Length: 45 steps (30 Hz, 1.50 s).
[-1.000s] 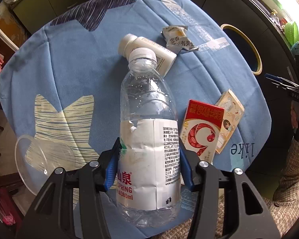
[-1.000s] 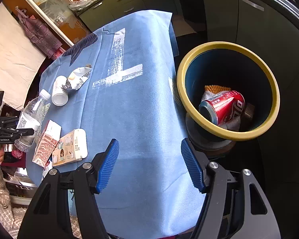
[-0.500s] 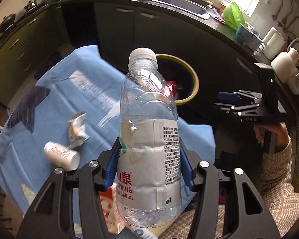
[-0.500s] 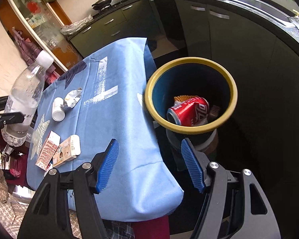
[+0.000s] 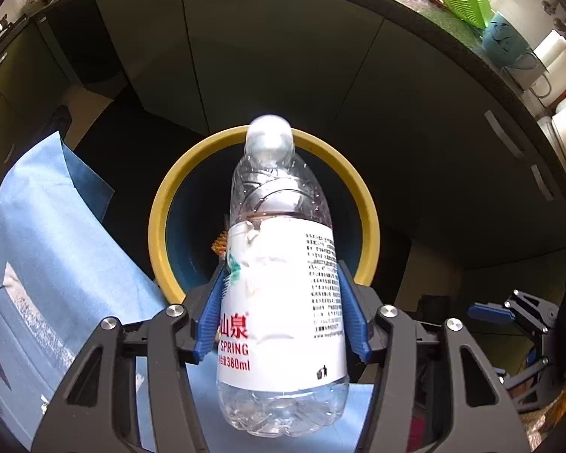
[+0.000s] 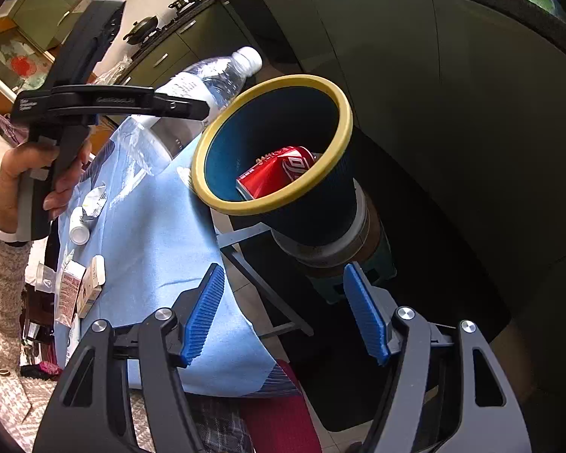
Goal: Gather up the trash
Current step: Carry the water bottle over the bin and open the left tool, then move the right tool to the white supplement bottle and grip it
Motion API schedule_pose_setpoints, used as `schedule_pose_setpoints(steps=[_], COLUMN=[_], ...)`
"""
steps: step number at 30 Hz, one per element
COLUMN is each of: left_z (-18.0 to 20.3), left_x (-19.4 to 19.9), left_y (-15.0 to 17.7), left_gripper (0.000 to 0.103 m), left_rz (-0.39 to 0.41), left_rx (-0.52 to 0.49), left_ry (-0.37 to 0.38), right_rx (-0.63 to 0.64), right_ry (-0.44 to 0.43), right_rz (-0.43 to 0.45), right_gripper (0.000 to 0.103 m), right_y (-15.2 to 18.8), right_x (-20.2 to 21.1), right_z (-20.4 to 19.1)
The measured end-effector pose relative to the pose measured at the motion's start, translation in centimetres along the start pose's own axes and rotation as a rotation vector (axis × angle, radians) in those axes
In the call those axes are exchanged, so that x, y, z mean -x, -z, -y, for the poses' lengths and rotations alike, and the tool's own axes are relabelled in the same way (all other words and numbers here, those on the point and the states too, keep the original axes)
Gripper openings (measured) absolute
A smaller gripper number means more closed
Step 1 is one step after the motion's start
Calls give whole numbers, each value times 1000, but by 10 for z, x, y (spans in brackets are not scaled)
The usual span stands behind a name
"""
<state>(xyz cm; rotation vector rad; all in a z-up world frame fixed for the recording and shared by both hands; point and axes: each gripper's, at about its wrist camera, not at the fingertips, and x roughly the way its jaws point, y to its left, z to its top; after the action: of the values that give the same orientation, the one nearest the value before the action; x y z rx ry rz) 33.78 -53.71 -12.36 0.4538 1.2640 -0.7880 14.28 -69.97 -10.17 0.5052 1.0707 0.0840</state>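
Bin's (image 6: pixel 275 204) red can (image 6: pixel 279 173), right view only

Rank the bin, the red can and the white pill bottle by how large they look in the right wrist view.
1. bin
2. red can
3. white pill bottle
The can is partly hidden by the bin's rim, so its full size is unsure.

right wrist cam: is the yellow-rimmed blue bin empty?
No, a red soda can lies inside the yellow-rimmed blue bin, seen through its open mouth in the right wrist view.
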Motion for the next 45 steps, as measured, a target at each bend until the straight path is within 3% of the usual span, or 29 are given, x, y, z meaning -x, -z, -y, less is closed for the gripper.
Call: schedule_pose_setpoints(steps=[4, 8, 12, 18, 26, 33, 37, 39, 45], left_z=[-3, -3, -9, -22, -75, -117, -132, -138, -150], left_x=[-13, 14, 74, 182, 281, 318, 315, 315, 311], left_y=[-7, 4, 36, 128, 280, 399, 432, 444, 460], left_gripper=[58, 58, 62, 68, 78, 85, 85, 85, 85], left_rz=[9, 43, 132, 317, 533, 665, 660, 654, 654], left_rx=[1, -3, -10, 6, 194, 383, 430, 443, 479], left_ry=[-29, -20, -9, 0, -108, -226, -195, -193, -207], right_rx=[-16, -11, 14, 104, 346, 628, 686, 704, 753], right_ry=[-9, -23, -47, -80, -135, -232, -236, -197, -79], right_rz=[-8, -7, -1, 9, -47, -146, -232, -277, -352], right_gripper=[66, 66, 66, 66, 67, 67, 66, 66, 66], right_y=[1, 1, 2, 4, -4, -18, -33, -38, -40], right_x=[-3, -5, -6, -2, -25, -80, -131, -158, -207], right_z=[11, 12, -1, -43, -164, -330, -400, -424, -453])
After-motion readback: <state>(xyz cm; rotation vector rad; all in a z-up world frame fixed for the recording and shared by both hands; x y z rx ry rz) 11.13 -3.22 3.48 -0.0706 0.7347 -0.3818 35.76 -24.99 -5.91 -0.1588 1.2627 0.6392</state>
